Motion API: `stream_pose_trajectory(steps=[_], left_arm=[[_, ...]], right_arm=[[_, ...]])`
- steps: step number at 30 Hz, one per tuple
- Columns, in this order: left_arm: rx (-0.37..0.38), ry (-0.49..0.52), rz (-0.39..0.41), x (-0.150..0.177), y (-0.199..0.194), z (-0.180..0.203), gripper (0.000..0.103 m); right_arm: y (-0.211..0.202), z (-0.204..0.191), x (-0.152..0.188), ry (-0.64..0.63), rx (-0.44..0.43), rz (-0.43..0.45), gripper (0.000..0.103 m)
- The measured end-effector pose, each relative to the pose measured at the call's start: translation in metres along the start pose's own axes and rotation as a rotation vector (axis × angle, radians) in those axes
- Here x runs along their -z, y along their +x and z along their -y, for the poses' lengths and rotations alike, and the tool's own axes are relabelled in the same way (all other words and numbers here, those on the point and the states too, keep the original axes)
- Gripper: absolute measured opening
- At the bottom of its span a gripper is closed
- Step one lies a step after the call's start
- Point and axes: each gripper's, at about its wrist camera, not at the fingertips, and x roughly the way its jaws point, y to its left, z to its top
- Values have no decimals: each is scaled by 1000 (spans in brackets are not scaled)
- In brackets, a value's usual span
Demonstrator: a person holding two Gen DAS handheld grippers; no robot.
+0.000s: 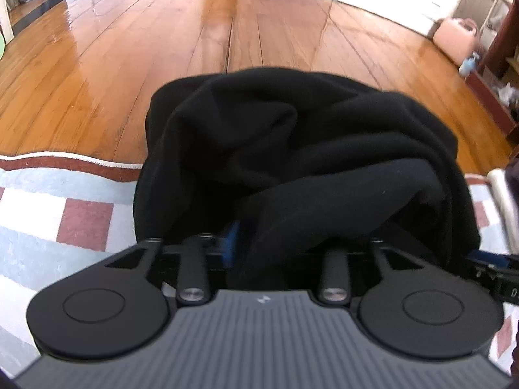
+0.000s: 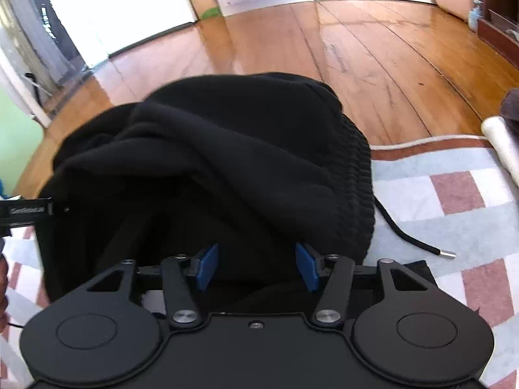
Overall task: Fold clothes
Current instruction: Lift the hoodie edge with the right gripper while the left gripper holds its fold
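A black hooded sweatshirt (image 1: pixel 292 149) is bunched up in front of my left gripper (image 1: pixel 269 240). Cloth drapes over the fingers and hides the right one; one blue pad (image 1: pixel 231 240) shows. The jaws stand apart with cloth between them. The same black sweatshirt (image 2: pixel 227 168) fills the right wrist view, with its ribbed hem on the right and a drawstring (image 2: pixel 418 240) trailing onto the rug. My right gripper (image 2: pixel 256 267) has its blue pads (image 2: pixel 207 267) apart, with cloth lying between and over them.
A checked rug (image 1: pixel 65 214) in pale blue, white and red lies under the garment, also in the right wrist view (image 2: pixel 447 191). Beyond it is a wooden floor (image 1: pixel 162 48). A pink case (image 1: pixel 454 35) and dark shelves stand at the far right.
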Motion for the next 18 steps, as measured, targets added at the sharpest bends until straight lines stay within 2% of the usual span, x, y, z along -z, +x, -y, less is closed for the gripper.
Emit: stream_pose_trajectory(steps=[1, 2, 3, 6, 8, 10, 14, 18], left_arm=[[-11, -2, 8, 0, 0, 0, 34], [-30, -15, 34, -1, -2, 0, 14], [-48, -42, 77, -3, -7, -2, 7], [-84, -91, 226, -9, -32, -7, 6], [-143, -95, 321, -8, -49, -8, 6], [-170, -119, 388, -6, -62, -14, 6], [-166, -161, 444, -4, -73, -26, 6], [-127, -138, 486, -2, -77, -23, 6]], right_arm=[[-1, 4, 1, 18, -11, 10, 60], [-1, 7, 2, 35, -22, 19, 61], [1, 7, 3, 47, -32, 26, 61], [5, 8, 7, 76, -55, 45, 61], [4, 12, 7, 94, -55, 61, 61], [3, 14, 7, 102, -50, 78, 61], [10, 15, 7, 81, 24, 78, 64], [20, 14, 12, 78, 10, 37, 64]])
